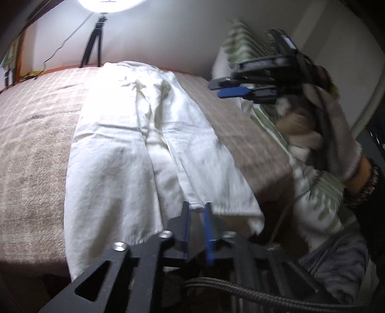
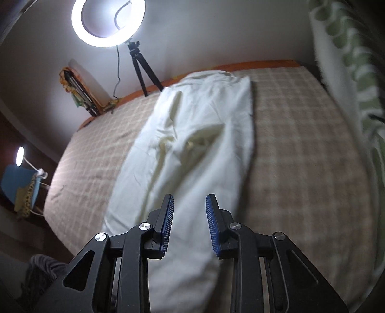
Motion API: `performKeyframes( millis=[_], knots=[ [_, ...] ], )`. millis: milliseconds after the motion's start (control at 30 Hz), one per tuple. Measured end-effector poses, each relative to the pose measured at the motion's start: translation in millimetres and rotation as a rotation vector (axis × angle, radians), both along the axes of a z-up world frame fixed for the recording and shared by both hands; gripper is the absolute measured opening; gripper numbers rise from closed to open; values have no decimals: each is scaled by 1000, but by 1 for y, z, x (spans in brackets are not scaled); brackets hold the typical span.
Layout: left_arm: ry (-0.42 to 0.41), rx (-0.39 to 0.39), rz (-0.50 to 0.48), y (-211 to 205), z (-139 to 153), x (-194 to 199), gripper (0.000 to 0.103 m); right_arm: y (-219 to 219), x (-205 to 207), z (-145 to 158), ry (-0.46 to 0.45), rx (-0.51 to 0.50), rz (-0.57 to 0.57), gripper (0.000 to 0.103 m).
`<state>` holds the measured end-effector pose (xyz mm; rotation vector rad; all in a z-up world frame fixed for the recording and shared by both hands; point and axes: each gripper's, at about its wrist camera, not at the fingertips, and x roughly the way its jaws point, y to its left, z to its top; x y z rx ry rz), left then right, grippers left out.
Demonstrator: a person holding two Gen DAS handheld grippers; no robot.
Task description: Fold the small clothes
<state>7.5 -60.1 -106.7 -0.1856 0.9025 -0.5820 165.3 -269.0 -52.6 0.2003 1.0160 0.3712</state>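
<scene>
So the garment (image 2: 192, 144) is laid lengthwise down the middle of the bed (image 2: 300, 144), with bare blanket left on both sides. Behind the bed's far edge a tripod (image 2: 144, 72) is stood against the wall, and a ring light (image 2: 108, 22) is mounted on top of it. A pillow (image 2: 349, 72) is propped at the right side. In the left wrist view, the garment's near hem is found right at the left gripper (image 1: 197, 209).

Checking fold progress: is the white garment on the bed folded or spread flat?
Folded lengthwise: the white garment lies as a long narrow strip on the checked blanket, layers overlapping along its middle.
</scene>
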Motion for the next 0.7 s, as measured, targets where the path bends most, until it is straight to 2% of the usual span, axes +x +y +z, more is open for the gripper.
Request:
performKeyframes(
  millis=[33, 100, 200, 367, 567, 700],
  knots=[
    [-10, 18, -3, 1, 1, -4, 29, -4, -14, -2, 10, 0, -10, 29],
    [-27, 40, -3, 10, 4, -10, 30, -7, -37, -11, 40, 1, -23, 38],
    [-34, 42, 26, 29, 10, -13, 34, -10, -63, -28, 96, -5, -31, 39],
    [-43, 78, 86, 62, 17, -5, 44, -12, -92, -57, 203, 57, -11, 39],
    [29, 90, 139, 85, 6, 15, 45, -8, -102, -74, 250, 84, 23, 39],
    [6, 146, 147, 83, 4, 17, 46, -2, -104, -74, 234, 67, 53, 18]
  ],
)
